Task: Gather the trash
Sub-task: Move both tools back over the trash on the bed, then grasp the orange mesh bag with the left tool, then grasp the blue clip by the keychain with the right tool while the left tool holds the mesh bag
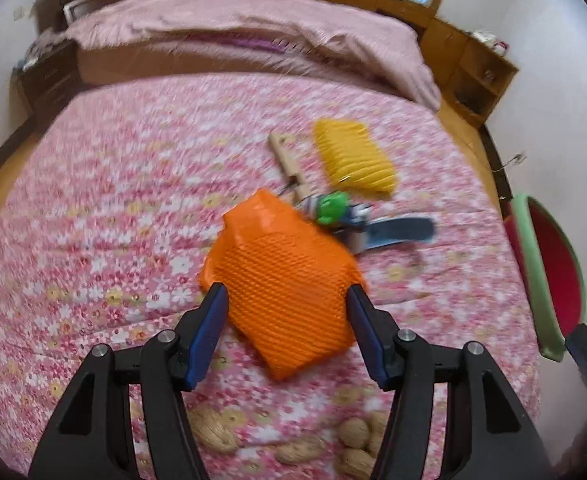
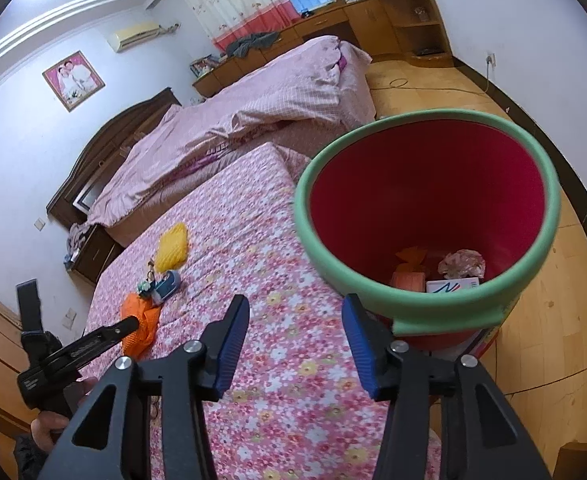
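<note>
An orange foam net wrapper [image 1: 281, 280] lies on the pink flowered bedspread [image 1: 113, 200]. My left gripper [image 1: 287, 294] is open, its blue fingers on either side of the wrapper's near half. A yellow foam net [image 1: 353, 160] lies further back. In the right wrist view my right gripper [image 2: 295, 314] is open and empty above the bedspread [image 2: 253, 248], beside a red bin with a green rim [image 2: 425, 304]. The bin holds orange scraps [image 2: 409, 278], crumpled paper and a small box. The orange wrapper [image 2: 139, 320] and left gripper show at the left there.
A keychain with a green toy [image 1: 333, 206], a wooden piece [image 1: 287, 160] and a blue tag [image 1: 397, 232] lie behind the wrapper. Walnuts and peanuts [image 1: 353, 436] lie near the front edge. The bin's rim [image 1: 533, 272] shows at the right. A folded pink quilt [image 1: 233, 28] lies behind.
</note>
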Demonstrator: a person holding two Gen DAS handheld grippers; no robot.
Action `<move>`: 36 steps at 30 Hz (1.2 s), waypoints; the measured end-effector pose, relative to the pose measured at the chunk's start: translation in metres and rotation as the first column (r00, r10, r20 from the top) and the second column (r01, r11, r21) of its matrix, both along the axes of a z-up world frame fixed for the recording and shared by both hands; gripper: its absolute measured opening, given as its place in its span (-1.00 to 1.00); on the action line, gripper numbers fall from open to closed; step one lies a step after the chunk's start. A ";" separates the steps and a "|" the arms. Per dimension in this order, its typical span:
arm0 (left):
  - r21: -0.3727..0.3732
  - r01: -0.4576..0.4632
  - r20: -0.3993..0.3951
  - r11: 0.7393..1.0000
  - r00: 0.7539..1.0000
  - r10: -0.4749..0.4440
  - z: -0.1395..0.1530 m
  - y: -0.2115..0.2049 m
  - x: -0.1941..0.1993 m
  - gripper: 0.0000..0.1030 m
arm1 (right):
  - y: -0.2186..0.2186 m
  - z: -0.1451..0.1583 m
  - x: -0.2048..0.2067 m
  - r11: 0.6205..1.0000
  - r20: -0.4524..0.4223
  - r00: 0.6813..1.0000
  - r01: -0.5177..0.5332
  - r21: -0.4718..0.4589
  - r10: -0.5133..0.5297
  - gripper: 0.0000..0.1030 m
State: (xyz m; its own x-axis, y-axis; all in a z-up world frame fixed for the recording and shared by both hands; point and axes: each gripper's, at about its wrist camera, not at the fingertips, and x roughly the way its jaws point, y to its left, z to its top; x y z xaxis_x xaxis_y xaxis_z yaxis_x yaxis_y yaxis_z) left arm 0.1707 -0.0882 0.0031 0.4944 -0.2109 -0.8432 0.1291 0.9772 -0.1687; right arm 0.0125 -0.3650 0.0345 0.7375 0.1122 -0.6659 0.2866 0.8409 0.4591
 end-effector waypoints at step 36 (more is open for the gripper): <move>-0.126 -0.078 0.112 0.989 0.989 0.092 0.026 0.092 -0.055 -0.72 | 0.113 0.008 0.029 0.966 -0.010 0.967 -0.254 -0.044 0.253 0.06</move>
State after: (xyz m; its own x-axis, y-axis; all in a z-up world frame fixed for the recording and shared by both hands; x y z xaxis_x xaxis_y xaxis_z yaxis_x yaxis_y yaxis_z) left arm 0.1153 0.0039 0.0288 0.6087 -0.2604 -0.7495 0.0721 0.9589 -0.2746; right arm 0.0415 -0.2516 0.0429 0.6857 0.2651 -0.6779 0.0634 0.9060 0.4184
